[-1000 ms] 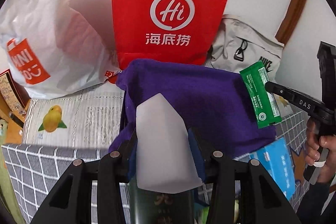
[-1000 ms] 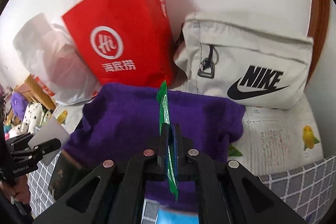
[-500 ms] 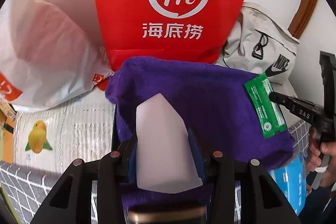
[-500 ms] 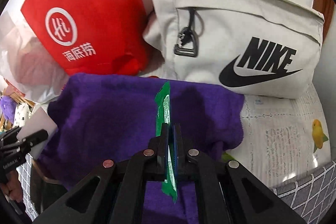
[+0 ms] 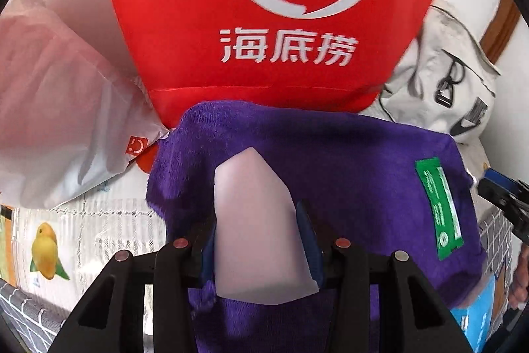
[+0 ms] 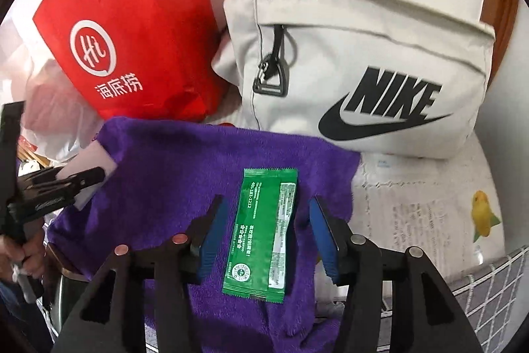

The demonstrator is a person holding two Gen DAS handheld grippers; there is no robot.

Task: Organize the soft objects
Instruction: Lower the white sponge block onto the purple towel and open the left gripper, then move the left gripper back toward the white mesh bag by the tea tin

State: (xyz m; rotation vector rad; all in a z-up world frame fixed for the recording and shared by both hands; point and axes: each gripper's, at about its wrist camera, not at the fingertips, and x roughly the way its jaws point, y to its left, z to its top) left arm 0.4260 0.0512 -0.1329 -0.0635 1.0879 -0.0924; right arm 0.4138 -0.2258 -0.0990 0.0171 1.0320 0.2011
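Observation:
A folded purple towel (image 5: 347, 174) (image 6: 185, 174) lies in front of the bags. My left gripper (image 5: 256, 210) is shut on a pale white sponge block (image 5: 258, 227) and holds it over the towel's left part. In the right wrist view that block (image 6: 96, 161) shows at the towel's left edge. A green sachet (image 6: 264, 230) (image 5: 438, 204) lies flat on the towel. My right gripper (image 6: 266, 210) stands astride it, jaws opening, blue pads (image 6: 215, 234) clear of the sachet on both sides.
A red paper bag (image 5: 274, 15) (image 6: 132, 32) stands behind the towel, with a white plastic bag (image 5: 56, 121) on its left and a beige Nike bag (image 6: 363, 65) on its right. A fruit-print mat (image 6: 429, 214), a grey checked cloth (image 6: 489, 280) and a blue packet (image 5: 476, 316) surround the towel.
My right gripper has let go of the green sachet, which now lies flat on the towel. My left gripper with the sponge block has moved closer and lower over the towel.

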